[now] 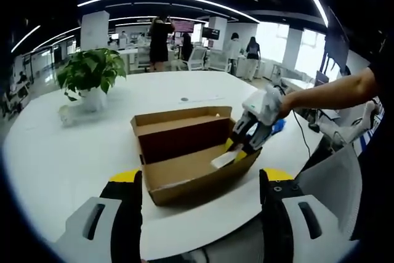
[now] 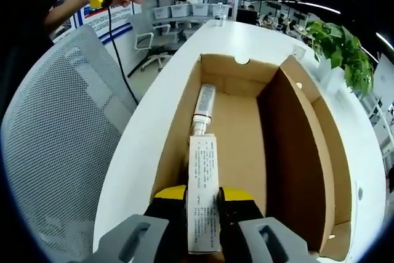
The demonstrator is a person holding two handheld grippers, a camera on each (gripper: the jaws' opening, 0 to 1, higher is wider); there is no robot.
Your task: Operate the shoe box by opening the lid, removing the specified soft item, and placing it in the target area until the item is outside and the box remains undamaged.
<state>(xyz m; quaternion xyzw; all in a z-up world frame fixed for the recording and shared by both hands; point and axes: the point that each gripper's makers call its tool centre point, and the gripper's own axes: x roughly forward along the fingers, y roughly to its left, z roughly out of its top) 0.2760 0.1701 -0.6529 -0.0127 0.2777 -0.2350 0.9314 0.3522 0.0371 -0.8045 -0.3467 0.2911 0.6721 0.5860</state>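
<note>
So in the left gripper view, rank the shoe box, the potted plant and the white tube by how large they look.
1. Shoe box, open, largest.
2. Potted plant, though it sits farther back, so its true size is unsure.
3. White tube, smallest, held in the right gripper jaws.

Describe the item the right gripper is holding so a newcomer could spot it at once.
On the white table sits an open cardboard box, lid folded back. Along one inner wall lies a long white tube with fine print, its near end clamped by the right gripper. It is the only visible item inside.
</note>
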